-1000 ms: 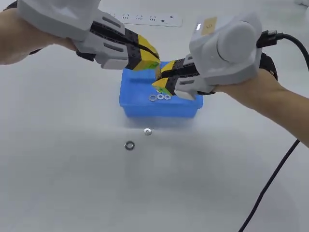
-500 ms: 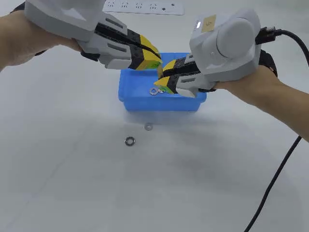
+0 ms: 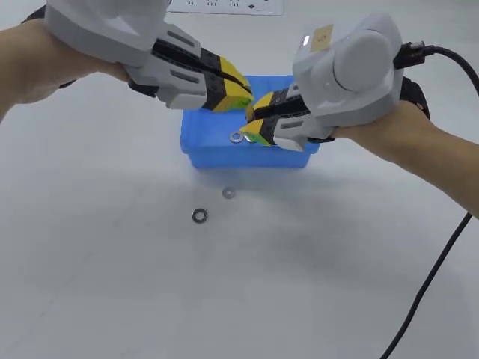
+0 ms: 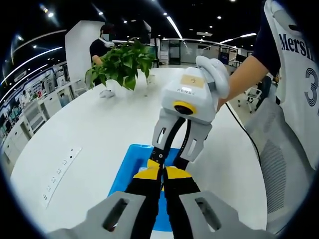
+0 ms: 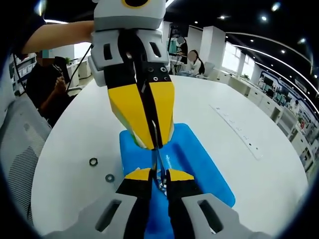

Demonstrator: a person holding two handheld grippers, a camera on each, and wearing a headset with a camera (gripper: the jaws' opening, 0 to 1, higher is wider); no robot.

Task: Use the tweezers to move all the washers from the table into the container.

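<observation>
A blue container [image 3: 200,155] sits mid-table with washers [image 3: 236,137] inside. Two more washers lie on the table in front of it, one near [image 3: 228,193] and one farther out [image 3: 199,215]. Over the container my right gripper [image 3: 253,133] is shut on thin silver tweezers [image 5: 157,162]. The tweezers run up into the slit of my left gripper [image 5: 153,143], whose yellow jaws are shut and seem to pinch the other end. Tip to tip, the two grippers meet above the container [image 4: 127,169]. In the right gripper view both table washers [image 5: 93,162] lie left of the container [image 5: 199,164].
A white power strip [image 3: 224,6] lies at the table's far edge. The right gripper's black cable [image 3: 434,277] trails down the right side. A potted plant [image 4: 122,62] stands far across the round table. People sit beyond the table edge [image 5: 50,79].
The whole view has shifted slightly. My right gripper now covers some of the washers inside the container. The left gripper stays close above it.
</observation>
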